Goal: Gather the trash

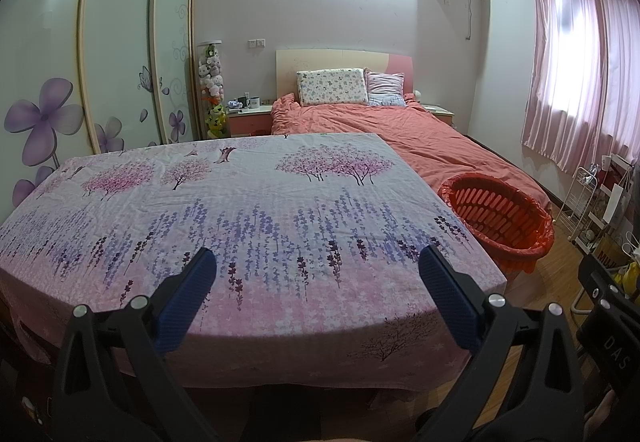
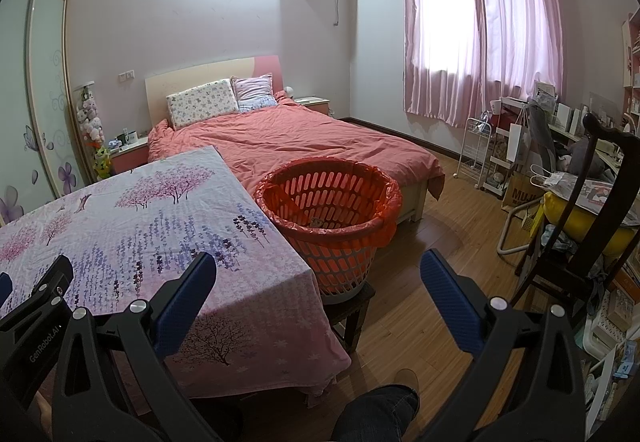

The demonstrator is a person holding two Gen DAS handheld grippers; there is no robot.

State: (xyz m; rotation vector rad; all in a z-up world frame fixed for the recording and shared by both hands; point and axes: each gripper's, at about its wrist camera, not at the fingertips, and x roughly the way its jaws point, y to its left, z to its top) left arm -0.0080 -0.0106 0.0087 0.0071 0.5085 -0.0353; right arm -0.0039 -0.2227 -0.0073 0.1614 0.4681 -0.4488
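Blue-padded black left gripper [image 1: 318,284] fills the lower edge of the left wrist view, its two fingers spread wide with nothing between them. It hangs over the near part of a table draped in a pink and lilac cloth printed with trees and lavender stalks [image 1: 248,198]. No loose trash shows on the cloth in this view.

Red slotted plastic basket lined with a red bag [image 1: 498,220] sits at centre right of the left view, just past the table's right edge, up and to the right of the left gripper's right finger and well apart from it.

Blue-padded black right gripper [image 2: 318,288] occupies the bottom of the right wrist view, jaws likewise spread wide and holding nothing. Its left finger lies over the cloth's right corner; its right finger lies over the wooden plank floor [image 2: 432,226]. The basket stands in the middle of that frame, directly above the gap between the fingers, resting on a dark wooden stool [image 2: 352,312] beside the table. A small pale scrap lies on the basket's bottom [image 2: 318,221]; too small to identify.

Behind the basket, a bed with a salmon duvet [image 2: 288,138] runs toward the far wall. Pink curtains [image 2: 480,22] hang at upper right.
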